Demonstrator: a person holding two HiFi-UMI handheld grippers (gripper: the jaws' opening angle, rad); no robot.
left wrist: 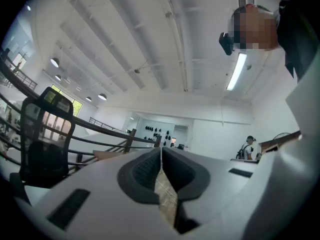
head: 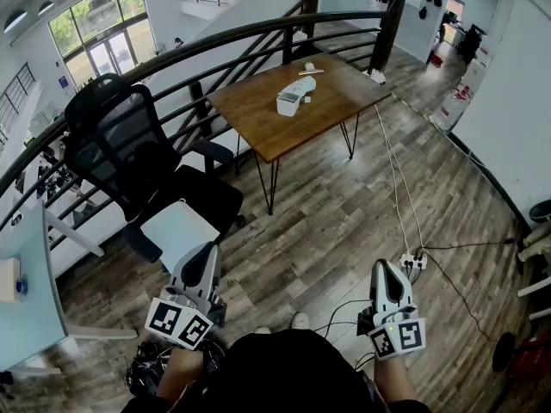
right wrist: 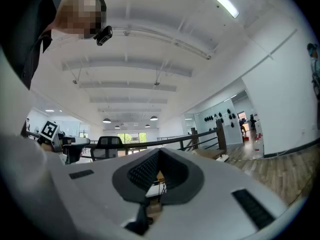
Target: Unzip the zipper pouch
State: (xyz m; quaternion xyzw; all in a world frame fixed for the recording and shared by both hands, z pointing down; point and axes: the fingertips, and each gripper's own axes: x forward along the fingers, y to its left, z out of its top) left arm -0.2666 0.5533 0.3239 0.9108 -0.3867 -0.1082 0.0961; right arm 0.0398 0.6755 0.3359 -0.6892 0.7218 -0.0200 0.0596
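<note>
A white pouch-like bundle (head: 295, 94) lies on a wooden table (head: 258, 114) far ahead, well beyond both grippers; no zipper detail can be made out from here. My left gripper (head: 205, 249) is held low near my body over the wooden floor, jaws pressed together with nothing in them. My right gripper (head: 385, 266) hangs the same way at the right, also shut and empty. In the left gripper view the gripper (left wrist: 161, 151) points up toward the ceiling. The right gripper view shows its dark pads (right wrist: 145, 171) meeting, the gripper (right wrist: 159, 154) aimed at the railing.
A black mesh office chair (head: 129, 153) stands between me and the table at left. A dark railing (head: 258, 37) curves behind the table. Cables (head: 400, 196) run across the floor to a power strip (head: 413, 261). A pale desk (head: 34, 291) sits at far left. A distant person (left wrist: 246, 146) stands by a wall.
</note>
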